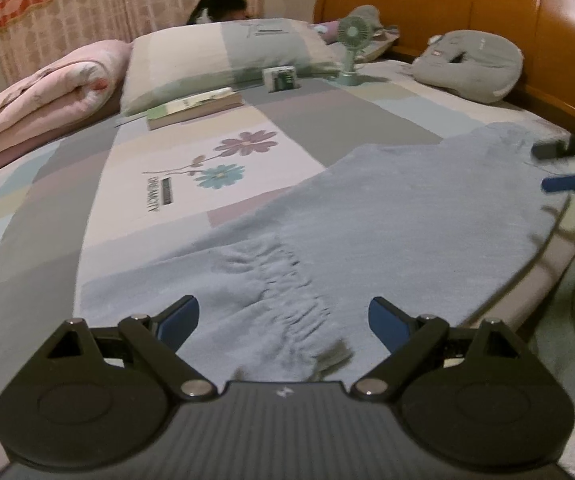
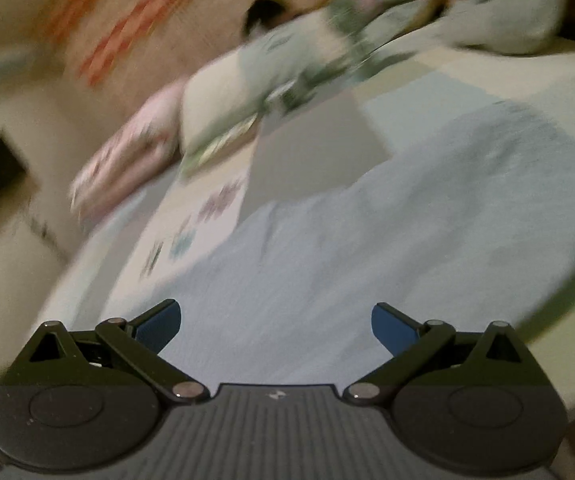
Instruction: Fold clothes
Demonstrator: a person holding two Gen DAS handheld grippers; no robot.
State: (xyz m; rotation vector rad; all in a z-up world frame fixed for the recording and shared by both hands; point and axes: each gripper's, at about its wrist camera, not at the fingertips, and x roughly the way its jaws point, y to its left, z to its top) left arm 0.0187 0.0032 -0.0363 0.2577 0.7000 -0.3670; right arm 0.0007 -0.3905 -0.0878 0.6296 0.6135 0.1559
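At the far left of the left wrist view lies one rolled pink quilt (image 1: 39, 96); beside it one pillow (image 1: 223, 56), one book (image 1: 195, 108) and one small fan (image 1: 352, 50). The left gripper (image 1: 283, 316) hangs with jaws spread wide, holding nothing, over the one pale blue garment (image 1: 387, 216), which is spread across the lower centre and right of the bed. At the right edge, the right gripper (image 1: 557, 166) is also wide apart and empty. Likely risk: the wrinkled patch (image 1: 279, 284) gets folded in, or a pinch catches the bedsheet (image 1: 47, 200) too.
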